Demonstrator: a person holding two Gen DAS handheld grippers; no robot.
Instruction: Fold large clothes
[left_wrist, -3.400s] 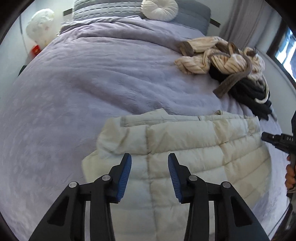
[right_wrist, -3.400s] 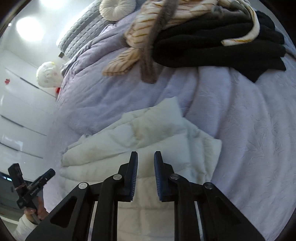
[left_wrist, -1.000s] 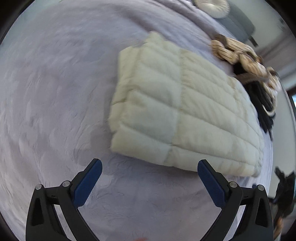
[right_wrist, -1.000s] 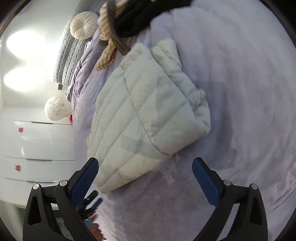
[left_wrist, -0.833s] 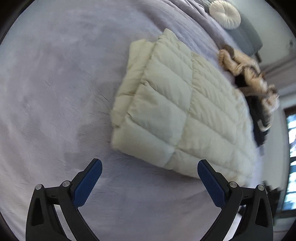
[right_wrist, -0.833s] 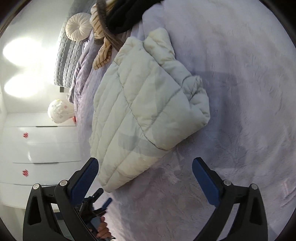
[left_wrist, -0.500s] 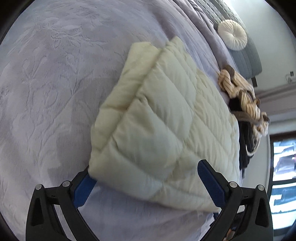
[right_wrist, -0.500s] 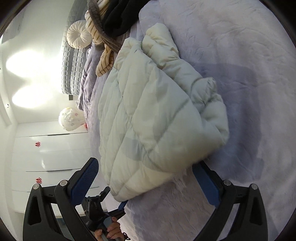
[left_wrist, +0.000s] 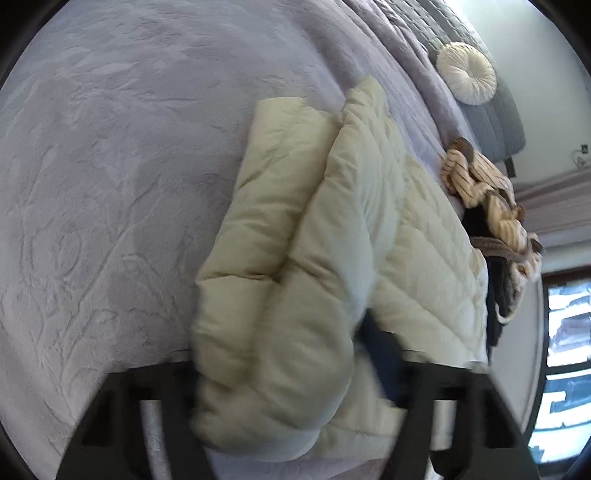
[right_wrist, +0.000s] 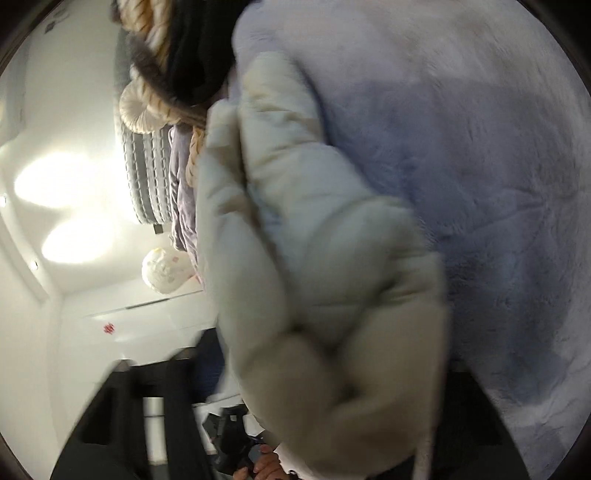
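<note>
The puffer jacket (left_wrist: 332, 266), cream and quilted, lies folded on the lavender bed (left_wrist: 110, 147), and its near end bulges between the fingers of my left tool (left_wrist: 291, 373). In the left view that tool grips the thick folded end: one blue pad shows pressed into the right side of the bulge, while the other finger is hidden behind the padding. To do this well, I judge I should hold all the layers together, not just the top one, and keep the grip low near the bed so the fold does not spring open. Beyond the jacket a striped garment (left_wrist: 480, 184) and dark clothes (left_wrist: 495, 295) sit near a round cushion (left_wrist: 466, 72).

In the right view, which is blurred, the jacket's other end (right_wrist: 332, 295) fills the space over my right tool (right_wrist: 325, 369). Its fingers are mostly covered, so I cannot tell whether they are clamped or merely around the padding. I would match both tools in height and move them together, since puffy fill slips and unrolls easily.
</note>
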